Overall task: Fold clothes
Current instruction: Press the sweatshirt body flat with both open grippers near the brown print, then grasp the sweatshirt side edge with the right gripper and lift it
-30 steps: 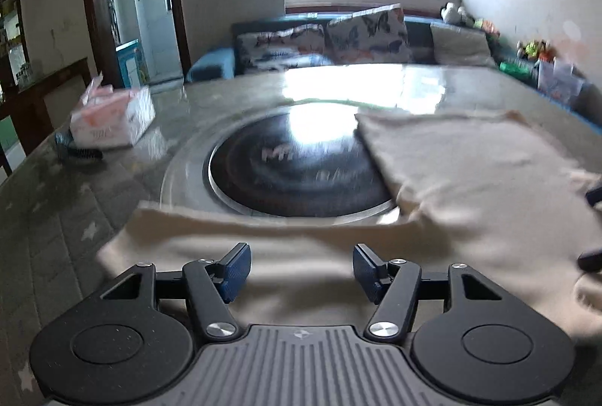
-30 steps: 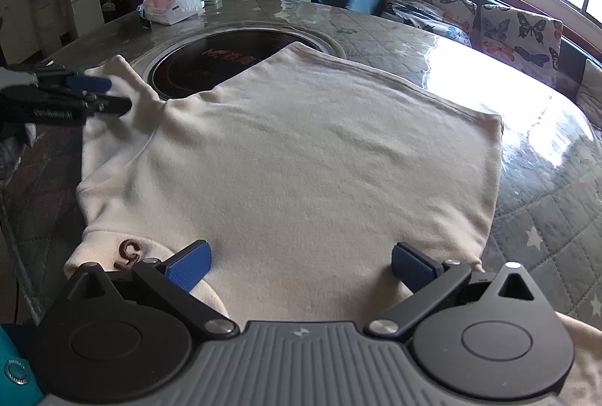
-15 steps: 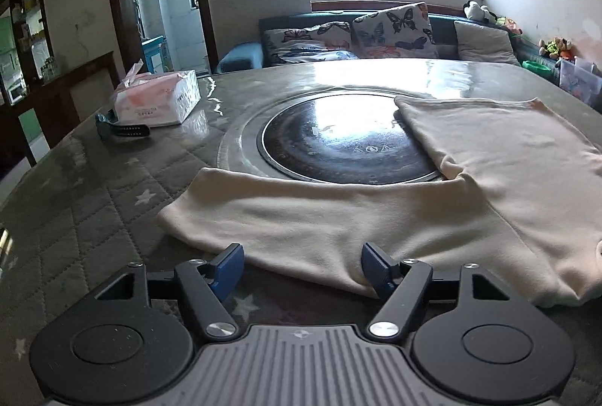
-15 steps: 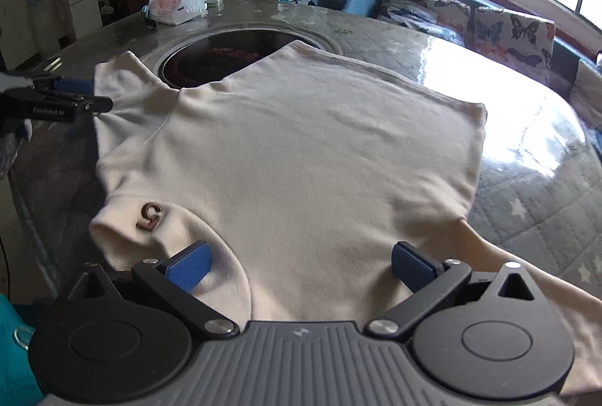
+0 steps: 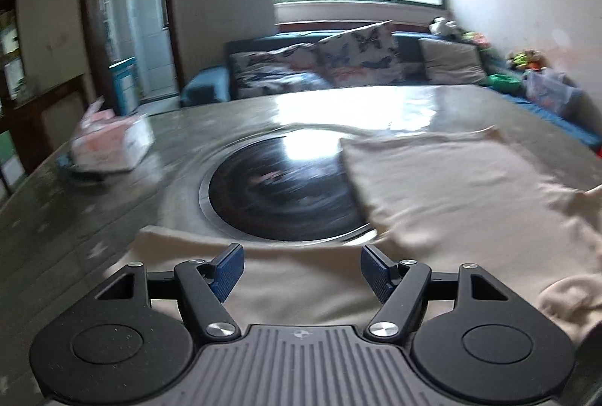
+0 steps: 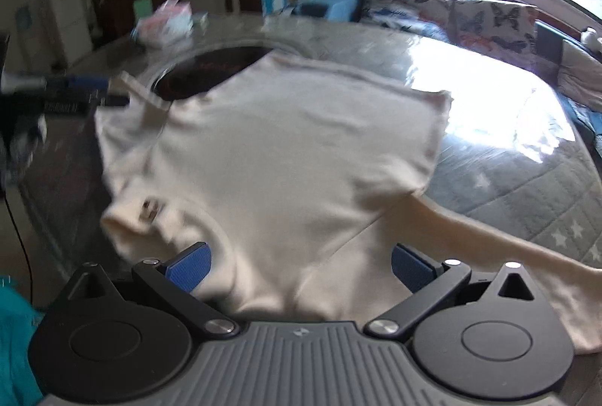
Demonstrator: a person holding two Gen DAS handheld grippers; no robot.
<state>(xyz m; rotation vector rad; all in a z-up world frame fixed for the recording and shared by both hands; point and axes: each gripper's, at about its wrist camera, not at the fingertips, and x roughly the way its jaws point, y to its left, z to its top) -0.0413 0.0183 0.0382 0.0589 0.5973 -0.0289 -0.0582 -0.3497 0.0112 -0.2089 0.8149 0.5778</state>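
A cream sweater (image 6: pixel 286 150) lies spread on the round table, its front edge partly over the dark round hotplate (image 6: pixel 210 71). My right gripper (image 6: pixel 301 255) hangs open just above the sweater's near part, to the right of the collar (image 6: pixel 150 214), with nothing pinched. One sleeve (image 6: pixel 489 240) trails off to the right. In the left wrist view my left gripper (image 5: pixel 301 255) stands open over the other sleeve (image 5: pixel 180 240), which lies flat below the fingers. The sweater's body (image 5: pixel 451 180) is to its right. From the right wrist view the left gripper (image 6: pixel 79 93) sits beside that sleeve's cuff.
A pink and white tissue box (image 5: pixel 113 146) stands on the table's far left. A sofa with butterfly cushions (image 5: pixel 338 67) lies beyond the table (image 5: pixel 75 218). Something teal (image 6: pixel 15 330) shows at the lower left of the right wrist view.
The left gripper came forward from the table's edge and is over the sleeve again. The right gripper drew back and to the right, so more of the right sleeve shows. Both views are blurred.
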